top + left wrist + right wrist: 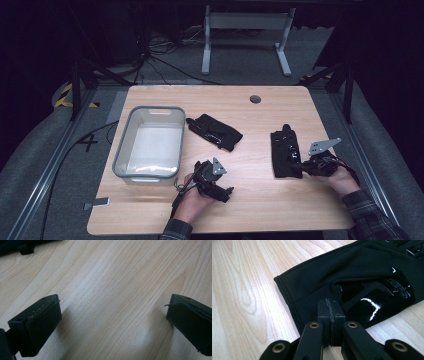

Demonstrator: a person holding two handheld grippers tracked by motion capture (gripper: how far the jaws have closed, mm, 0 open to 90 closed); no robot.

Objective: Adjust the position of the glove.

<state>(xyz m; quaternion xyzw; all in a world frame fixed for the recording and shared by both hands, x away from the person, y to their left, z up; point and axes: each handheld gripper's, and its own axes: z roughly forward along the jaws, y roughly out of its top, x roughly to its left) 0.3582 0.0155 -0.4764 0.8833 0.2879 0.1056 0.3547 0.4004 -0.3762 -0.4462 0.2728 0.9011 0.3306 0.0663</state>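
Two black gloves lie on the wooden table (250, 205). One glove (215, 131) rests near the middle, and its edge shows at the top left corner (15, 246) of the left gripper view. The other glove (285, 152) lies to the right. My right gripper (301, 167) meets this glove at its near right edge. Its jaws are pressed together, pinching a puckered fold of this glove (362, 270) by the cuff at the right gripper's (331, 307) tips. My left gripper (216, 179) rests low over bare wood. The left gripper (113, 317) is open, with nothing between its pads.
A grey plastic bin (122, 145) stands on the left half of the table, with nothing visible inside it. A round cable hole (255, 99) sits near the far edge. Beyond the table are a white desk frame (245, 30) and cables on the floor.
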